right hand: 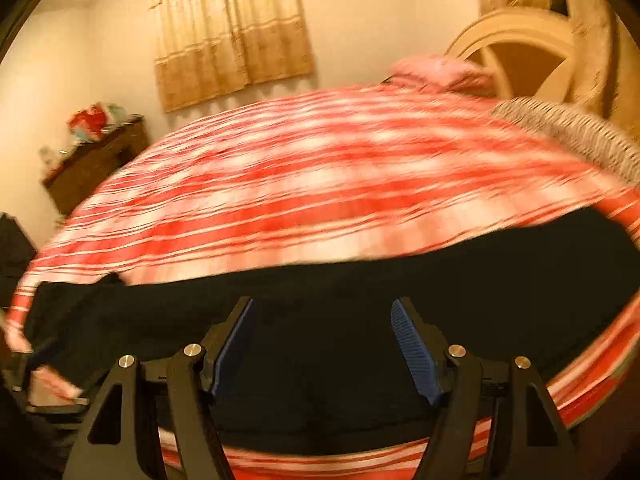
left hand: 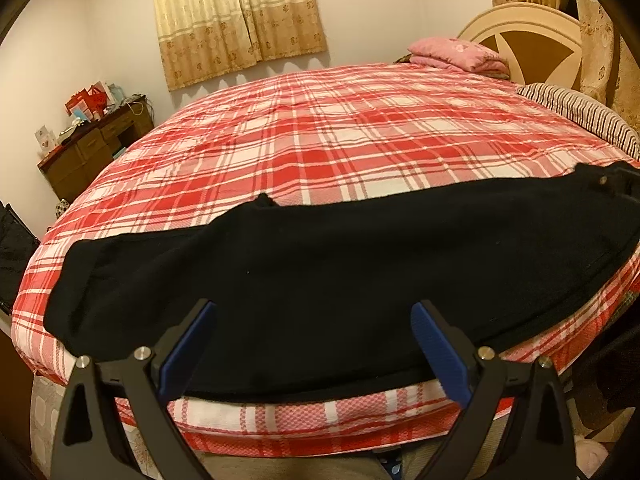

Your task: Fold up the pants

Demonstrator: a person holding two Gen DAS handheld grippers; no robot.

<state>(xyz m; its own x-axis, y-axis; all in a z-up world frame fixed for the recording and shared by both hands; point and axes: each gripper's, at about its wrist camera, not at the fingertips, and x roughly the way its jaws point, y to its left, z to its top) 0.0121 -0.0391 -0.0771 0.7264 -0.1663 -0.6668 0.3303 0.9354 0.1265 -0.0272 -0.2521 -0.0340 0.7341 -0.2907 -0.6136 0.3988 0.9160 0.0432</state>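
Observation:
Black pants (left hand: 320, 264) lie flat across the near edge of the bed with its red and white plaid cover (left hand: 320, 140), stretched from left to right. My left gripper (left hand: 314, 316) is open just above the pants' near edge, its blue pads (left hand: 432, 344) wide apart and empty. In the right wrist view, which is blurred, the pants (right hand: 360, 280) fill the lower part and my right gripper (right hand: 322, 312) is open over them, holding nothing.
A pink folded blanket (left hand: 456, 54) and a striped pillow (left hand: 580, 116) lie by the headboard (left hand: 524, 36) at the far right. A brown dresser (left hand: 92, 148) with clutter stands at the left wall. Curtains (left hand: 240, 20) hang behind the bed.

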